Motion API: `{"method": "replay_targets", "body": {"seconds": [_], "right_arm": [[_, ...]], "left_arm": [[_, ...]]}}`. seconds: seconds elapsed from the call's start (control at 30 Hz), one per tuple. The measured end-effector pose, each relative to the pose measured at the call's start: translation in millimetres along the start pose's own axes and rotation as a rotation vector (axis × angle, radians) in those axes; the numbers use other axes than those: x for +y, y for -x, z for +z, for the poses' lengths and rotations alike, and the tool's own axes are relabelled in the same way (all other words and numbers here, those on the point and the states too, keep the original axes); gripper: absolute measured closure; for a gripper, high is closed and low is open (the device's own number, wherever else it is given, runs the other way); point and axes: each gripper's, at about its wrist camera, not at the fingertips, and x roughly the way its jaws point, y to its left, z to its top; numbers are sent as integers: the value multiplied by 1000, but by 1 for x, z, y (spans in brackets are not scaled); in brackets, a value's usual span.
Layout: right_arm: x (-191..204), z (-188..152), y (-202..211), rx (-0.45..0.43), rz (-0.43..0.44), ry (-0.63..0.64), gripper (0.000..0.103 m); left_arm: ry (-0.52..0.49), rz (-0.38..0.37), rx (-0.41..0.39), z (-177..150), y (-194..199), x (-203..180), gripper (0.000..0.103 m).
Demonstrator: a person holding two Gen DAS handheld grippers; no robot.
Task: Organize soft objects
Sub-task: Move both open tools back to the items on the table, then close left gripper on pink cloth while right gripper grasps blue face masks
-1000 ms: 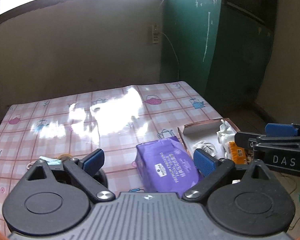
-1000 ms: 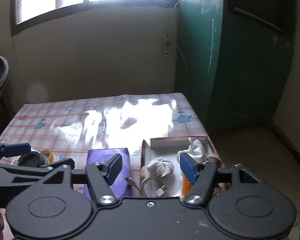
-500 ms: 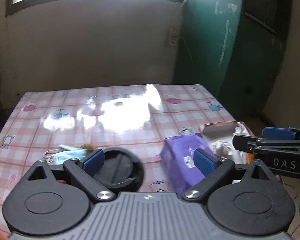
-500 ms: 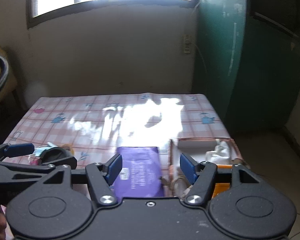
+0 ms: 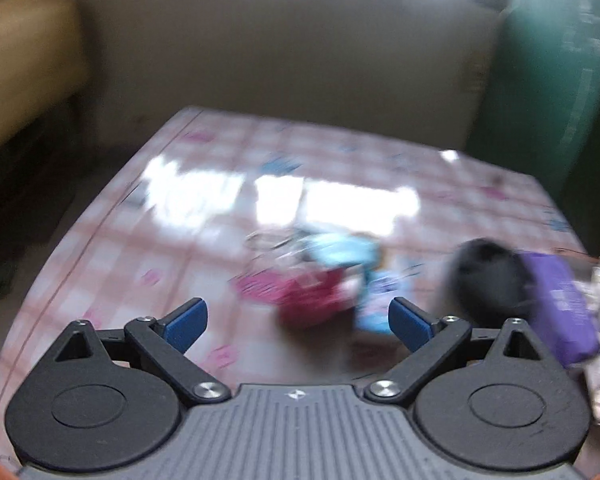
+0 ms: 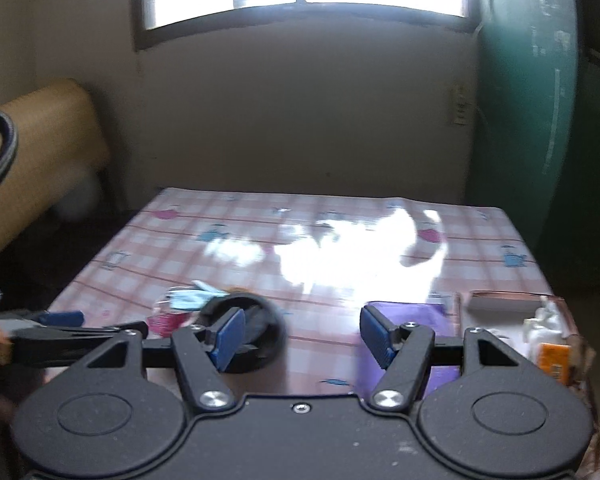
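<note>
While both pairs of tongs stand spread with nothing between their blue pads, each hangs above the near part of the bench (image 6: 260, 236), which wears a pink checked cloth printed with teapots.

Seen from its own camera, the left tongs (image 5: 298, 322) are released; the picture is blurred. Just ahead of the gap lies a dark red soft item (image 5: 312, 300), and touching its far side is a light blue face mask (image 5: 340, 250). A small pale blue packet (image 5: 374, 304) sits close to the inner side of the right-hand pad. Beyond that pad, further right, is a round black object (image 5: 488, 280), and right of it a purple pack (image 5: 560, 304) tilted against crumpled pale stuff at the picture's edge; what that stuff is I cannot tell.

From the right camera, the right tongs (image 6: 302, 338) are likewise released. Behind their left pad rests the same round black object (image 6: 256, 336), a shallow ring-like shape. Further left of it lie the face mask (image 6: 188, 298) and the red item (image 6: 164, 322), and the left tongs (image 6: 60, 326) reach in from the left edge near them. Behind the right pad lies the purple pack (image 6: 408, 310), flat on the cloth. Right of that stands an open cardboard box (image 6: 500, 300) holding white cloth (image 6: 548, 318) and an orange packet (image 6: 554, 360).
</note>
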Motion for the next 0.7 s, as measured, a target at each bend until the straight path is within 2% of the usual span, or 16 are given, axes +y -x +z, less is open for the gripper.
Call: {"method": "replay_targets", "body": {"seconds": [0.13, 0.4, 0.63, 0.67, 0.7], "right_arm": [[17, -6, -8, 13, 36, 15, 26], [26, -16, -10, 6, 58, 20, 26], [31, -21, -16, 6, 74, 30, 26], [33, -22, -18, 11, 80, 32, 26], [36, -23, -21, 17, 84, 33, 26]], "left_arm": [[34, 8, 35, -2, -25, 12, 3], [4, -12, 57, 5, -75, -4, 3], [23, -22, 100, 6, -116, -7, 3], [15, -19, 103, 4, -119, -6, 5], [-4, -11, 83, 2, -118, -7, 12]]}}
